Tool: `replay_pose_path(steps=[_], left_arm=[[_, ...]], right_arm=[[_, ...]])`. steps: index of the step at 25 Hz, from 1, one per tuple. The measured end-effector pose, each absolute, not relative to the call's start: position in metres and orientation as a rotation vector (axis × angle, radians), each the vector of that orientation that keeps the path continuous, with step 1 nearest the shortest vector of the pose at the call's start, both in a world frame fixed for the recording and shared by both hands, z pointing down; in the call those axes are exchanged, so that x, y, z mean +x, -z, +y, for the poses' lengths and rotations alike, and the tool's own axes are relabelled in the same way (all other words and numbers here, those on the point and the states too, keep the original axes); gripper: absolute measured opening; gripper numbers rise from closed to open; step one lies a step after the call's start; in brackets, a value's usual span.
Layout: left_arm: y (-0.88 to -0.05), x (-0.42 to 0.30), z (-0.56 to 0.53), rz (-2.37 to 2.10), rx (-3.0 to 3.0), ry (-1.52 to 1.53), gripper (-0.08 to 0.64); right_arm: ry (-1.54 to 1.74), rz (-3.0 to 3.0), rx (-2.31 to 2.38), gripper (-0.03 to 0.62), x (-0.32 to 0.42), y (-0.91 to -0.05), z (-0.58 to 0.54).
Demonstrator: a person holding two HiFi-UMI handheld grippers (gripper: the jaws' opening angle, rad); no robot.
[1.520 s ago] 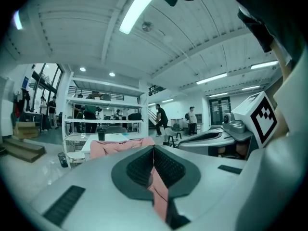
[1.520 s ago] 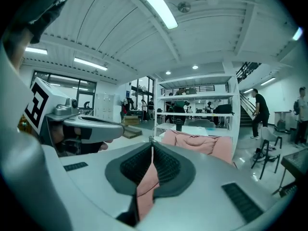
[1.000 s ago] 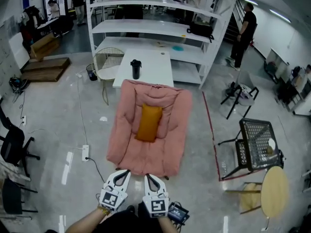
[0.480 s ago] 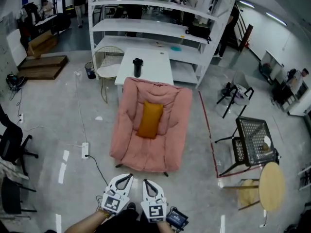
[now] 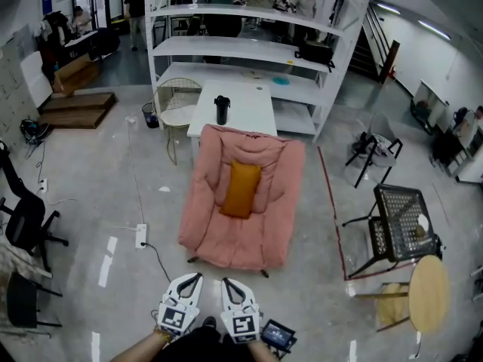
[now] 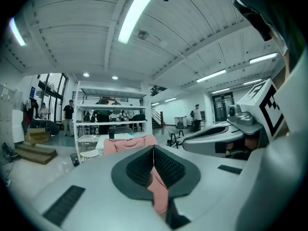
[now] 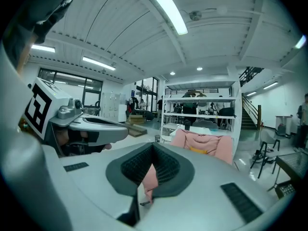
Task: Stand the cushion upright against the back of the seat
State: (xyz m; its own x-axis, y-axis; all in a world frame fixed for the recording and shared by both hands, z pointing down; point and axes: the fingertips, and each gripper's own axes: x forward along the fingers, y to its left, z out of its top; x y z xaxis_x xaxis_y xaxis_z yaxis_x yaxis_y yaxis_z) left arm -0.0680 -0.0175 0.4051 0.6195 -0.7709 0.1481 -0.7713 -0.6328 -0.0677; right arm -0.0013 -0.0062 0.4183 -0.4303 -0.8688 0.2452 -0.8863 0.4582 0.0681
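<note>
Seat: a pink padded seat (image 5: pixel 268 225) stands on the grey floor in the middle of the head view, with its back toward the white worktop (image 5: pixel 245 115).
Cushion: an orange cushion (image 5: pixel 241 189) lies in the middle of the seat, its long side running toward the back. In the right gripper view it shows only as a low strip in front of the back, so it is not upright.
Left hand: the left tool (image 5: pixel 192 277) is at the bottom of the head view, short of the seat's front edge and well apart from the cushion. Its jaws are pressed together with nothing pinched.
Right hand: the right tool (image 5: pixel 229 282) is just beside the left one and points the same way. Its jaws are also pressed together and hold nothing.
Behind the seat: the worktop carries a black flask (image 5: pixel 221 110), and white shelves (image 5: pixel 249 45) rise beyond it.
Right side: a red line (image 5: pixel 333 202) runs along the floor beside the seat. Farther right are a black mesh chair (image 5: pixel 400 221) and a round wooden table (image 5: pixel 428 292).
Left side: a power strip (image 5: pixel 141 235) lies on the floor.
</note>
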Motion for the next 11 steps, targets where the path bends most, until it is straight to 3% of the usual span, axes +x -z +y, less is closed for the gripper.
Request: replay_pose_path(steps=[11], left_arm=[[-0.418,-0.052,-0.021,-1.362,2.793,-0.276,0.014]], right_arm=[[-0.094,-2.505,1.485,0.014,0.015,-0.417,-0.017]])
